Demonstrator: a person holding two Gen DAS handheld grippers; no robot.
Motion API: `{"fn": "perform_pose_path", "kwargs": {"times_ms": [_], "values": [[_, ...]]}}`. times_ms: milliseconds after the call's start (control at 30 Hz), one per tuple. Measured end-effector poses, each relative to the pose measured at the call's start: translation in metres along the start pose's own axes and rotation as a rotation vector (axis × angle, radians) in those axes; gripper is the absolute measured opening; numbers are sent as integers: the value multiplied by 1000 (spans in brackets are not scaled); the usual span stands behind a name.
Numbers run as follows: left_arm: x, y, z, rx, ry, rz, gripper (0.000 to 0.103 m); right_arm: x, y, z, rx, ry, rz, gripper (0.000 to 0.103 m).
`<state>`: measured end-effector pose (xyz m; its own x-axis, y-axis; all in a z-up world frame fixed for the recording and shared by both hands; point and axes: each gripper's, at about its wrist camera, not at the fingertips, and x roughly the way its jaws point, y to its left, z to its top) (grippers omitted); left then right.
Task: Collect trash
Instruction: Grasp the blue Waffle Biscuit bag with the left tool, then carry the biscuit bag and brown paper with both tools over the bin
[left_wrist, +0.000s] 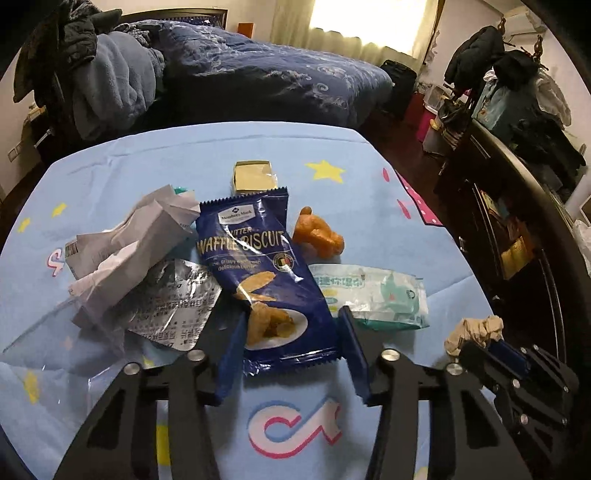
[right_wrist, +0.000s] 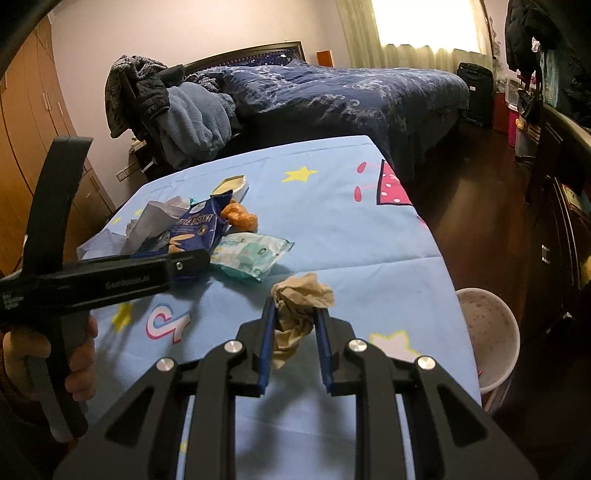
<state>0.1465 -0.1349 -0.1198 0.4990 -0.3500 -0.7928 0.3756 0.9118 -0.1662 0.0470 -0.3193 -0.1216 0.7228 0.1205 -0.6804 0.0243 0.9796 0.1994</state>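
Observation:
A dark blue waffle biscuit wrapper (left_wrist: 258, 258) lies lengthwise on the table's light blue cloth (left_wrist: 295, 424). My left gripper (left_wrist: 291, 314) straddles its near end, both blue pads against its edges, and the wrapper looks pinched there. In the right wrist view that gripper (right_wrist: 192, 260) reaches in from the left, held by a hand (right_wrist: 77, 354), and covers the near end of the wrapper (right_wrist: 199, 225). My right gripper (right_wrist: 295, 308) is shut on a crumpled brown paper wad (right_wrist: 303, 291) just above the cloth (right_wrist: 369, 240). The wad (left_wrist: 474, 330) also shows at the left wrist view's right edge.
Around the wrapper lie crumpled white paper (left_wrist: 140, 240), a silver foil pack (left_wrist: 173, 302), clear film (left_wrist: 55, 339), a small yellow box (left_wrist: 253, 177), an orange lump (left_wrist: 317, 236) and a wet-wipe pack (left_wrist: 373, 295). A white bin (right_wrist: 487, 332) stands by the table's right edge. A bed (right_wrist: 332, 96) lies behind.

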Motion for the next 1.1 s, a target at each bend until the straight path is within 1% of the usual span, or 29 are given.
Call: {"fn": "perform_pose_path", "kwargs": {"times_ms": [67, 100, 267, 333, 367, 433, 600, 767, 967, 1100], "values": [[-5, 1, -2, 0, -6, -12, 40, 0, 0, 0, -1, -1, 1, 22], [-7, 1, -2, 0, -9, -17, 34, 0, 1, 1, -2, -2, 2, 22], [-29, 4, -3, -11, -44, -64, 30, -5, 4, 3, -10, -17, 11, 22], [-40, 5, -3, -13, -62, -86, 27, -9, 5, 4, -16, -25, 16, 22], [-43, 4, -2, -14, -67, -97, 20, -12, 6, 5, -20, -30, 20, 22], [-56, 4, -1, -21, -89, -120, 20, -18, 9, 7, -27, -47, 23, 22], [-78, -3, 2, -5, -136, -151, 19, -34, 10, 14, -35, -87, 28, 21], [-101, -27, 13, 60, -192, -193, 19, -58, 5, 21, -36, -146, 5, 21], [-113, -70, 27, 158, -222, -277, 19, -87, -18, 29, -24, -218, -58, 21], [-104, -110, 40, 231, -213, -347, 19, -100, -45, 33, 9, -249, -114, 22]]}}
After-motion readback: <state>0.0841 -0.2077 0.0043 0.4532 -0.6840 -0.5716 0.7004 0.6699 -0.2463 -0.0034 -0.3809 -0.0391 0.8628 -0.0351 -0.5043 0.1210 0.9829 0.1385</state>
